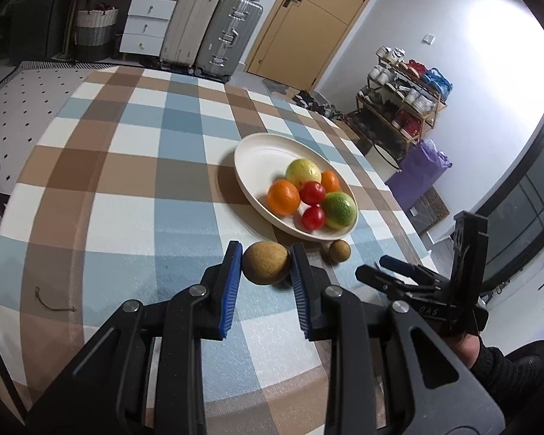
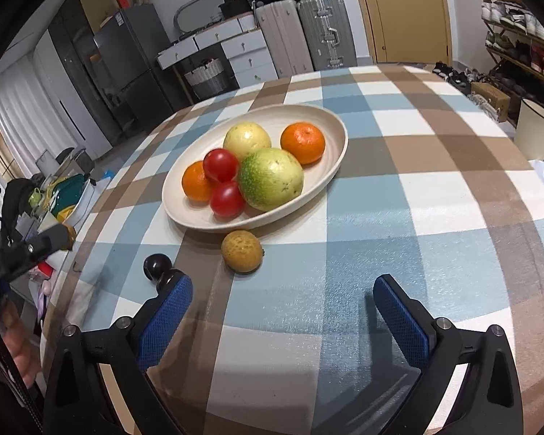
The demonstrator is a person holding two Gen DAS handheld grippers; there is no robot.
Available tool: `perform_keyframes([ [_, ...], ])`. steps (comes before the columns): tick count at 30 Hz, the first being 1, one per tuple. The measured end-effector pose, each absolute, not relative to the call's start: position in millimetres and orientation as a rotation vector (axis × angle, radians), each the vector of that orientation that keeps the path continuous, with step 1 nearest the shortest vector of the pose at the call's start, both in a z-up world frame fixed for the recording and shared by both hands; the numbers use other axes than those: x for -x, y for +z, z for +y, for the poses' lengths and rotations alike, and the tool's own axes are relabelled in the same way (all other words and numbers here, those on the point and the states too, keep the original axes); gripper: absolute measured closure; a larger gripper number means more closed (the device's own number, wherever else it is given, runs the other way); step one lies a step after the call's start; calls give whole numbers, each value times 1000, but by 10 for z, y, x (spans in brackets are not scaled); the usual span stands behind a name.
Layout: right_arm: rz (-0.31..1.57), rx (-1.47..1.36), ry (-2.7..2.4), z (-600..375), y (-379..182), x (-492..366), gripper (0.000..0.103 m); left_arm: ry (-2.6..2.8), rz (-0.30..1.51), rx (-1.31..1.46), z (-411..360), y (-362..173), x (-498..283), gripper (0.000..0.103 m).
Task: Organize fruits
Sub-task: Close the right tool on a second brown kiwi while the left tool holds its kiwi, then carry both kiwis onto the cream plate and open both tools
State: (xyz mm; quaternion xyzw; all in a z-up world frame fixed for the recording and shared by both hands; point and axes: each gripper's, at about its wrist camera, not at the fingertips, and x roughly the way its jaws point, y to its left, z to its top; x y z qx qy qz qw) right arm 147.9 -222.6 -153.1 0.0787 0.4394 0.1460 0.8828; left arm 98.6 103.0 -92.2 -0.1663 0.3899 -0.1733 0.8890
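The left gripper has its blue pads pressed against both sides of a round brown fruit, holding it just above the checked tablecloth. To its right in the left wrist view, the right gripper shows as a dark frame gripped by a hand in a black sleeve. Seen from its own camera, the right gripper stands with its jaws wide apart and nothing between them, low over the cloth. Just ahead of it a second, smaller brown fruit lies on the cloth, close to the near rim of the plate but not on it. A dark round fruit sits at the tip of the gripper's left finger; whether they touch I cannot tell. Farther on, the cream plate holds two oranges, two red tomatoes, a green-yellow fruit and a pale yellow fruit, bunched together. Beyond the table stand suitcases, white drawers and a wooden door.
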Motion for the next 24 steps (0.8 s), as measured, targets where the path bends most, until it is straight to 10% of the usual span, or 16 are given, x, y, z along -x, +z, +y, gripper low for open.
perform_keyframes([
  [12, 918, -109, 367, -1977, -1570, -1648, 28, -329, 815, 347, 1082, -891, -1060, 79],
  [20, 923, -43, 401, -1820, -1588, -1702, 76, -324, 817, 344, 1084, -883, -1080, 79],
  [24, 904, -37, 435, -1836, -1537, -1638, 76, -328, 821, 330, 1046, -844, -1112, 79],
])
